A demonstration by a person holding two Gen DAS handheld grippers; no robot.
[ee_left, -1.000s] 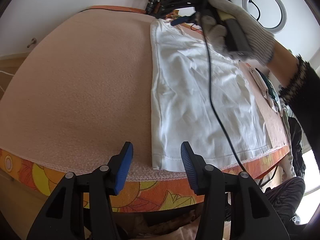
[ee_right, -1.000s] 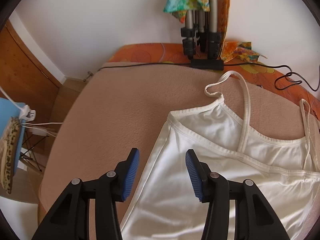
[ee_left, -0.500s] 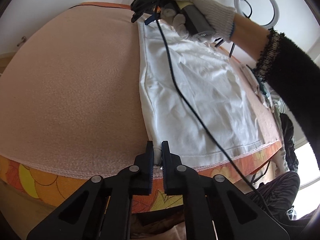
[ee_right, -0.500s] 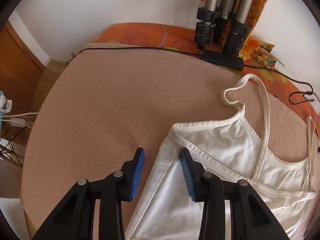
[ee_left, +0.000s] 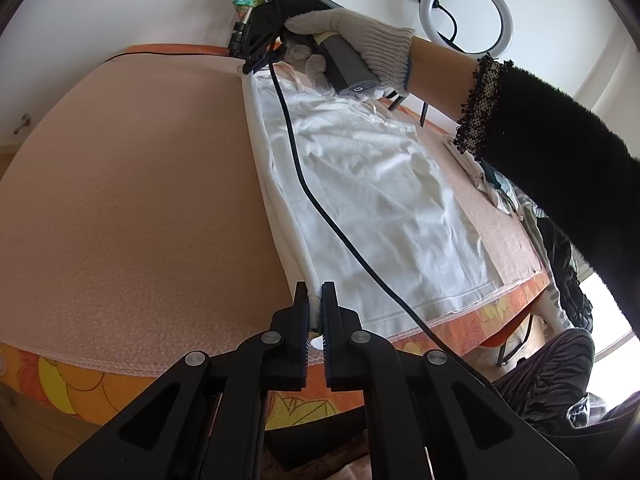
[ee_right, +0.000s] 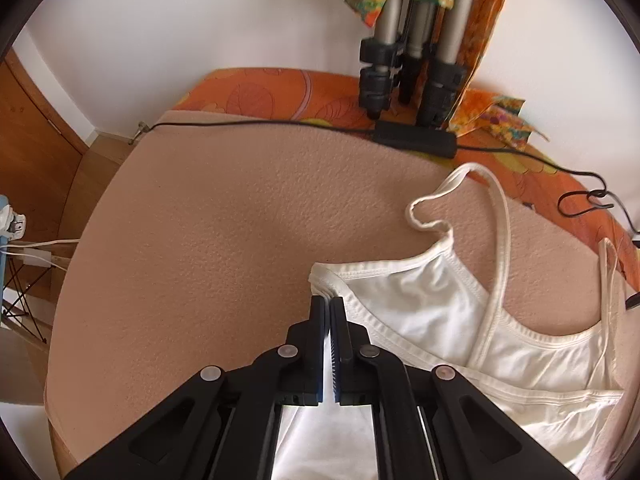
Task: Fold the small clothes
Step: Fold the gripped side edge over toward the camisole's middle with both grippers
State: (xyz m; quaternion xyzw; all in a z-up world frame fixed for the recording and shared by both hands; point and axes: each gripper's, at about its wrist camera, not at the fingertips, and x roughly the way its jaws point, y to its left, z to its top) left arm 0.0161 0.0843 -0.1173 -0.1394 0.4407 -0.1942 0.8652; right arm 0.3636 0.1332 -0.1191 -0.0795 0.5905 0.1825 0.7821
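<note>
A white strappy top (ee_left: 372,200) lies flat on the peach blanket (ee_left: 132,200). My left gripper (ee_left: 315,304) is shut on the top's near left hem corner, lifting its left edge a little. My right gripper (ee_right: 328,306) is shut on the top's upper left corner by the armhole (ee_right: 400,300). The right gripper also shows in the left wrist view (ee_left: 256,60), held by a gloved hand (ee_left: 360,48) at the far end of the top. The straps (ee_right: 496,216) lie loose on the blanket.
A tripod (ee_right: 412,76) and a black power brick (ee_right: 416,140) with its cable stand at the back edge. An orange patterned cloth (ee_left: 400,344) lines the table edge. A ring light (ee_left: 466,20) hangs on the wall. Other clothes (ee_left: 492,188) lie at the right.
Both grippers went from open to shut on the top: the left on the hem corner, the right on the upper left corner. The top's left edge has lifted slightly.
</note>
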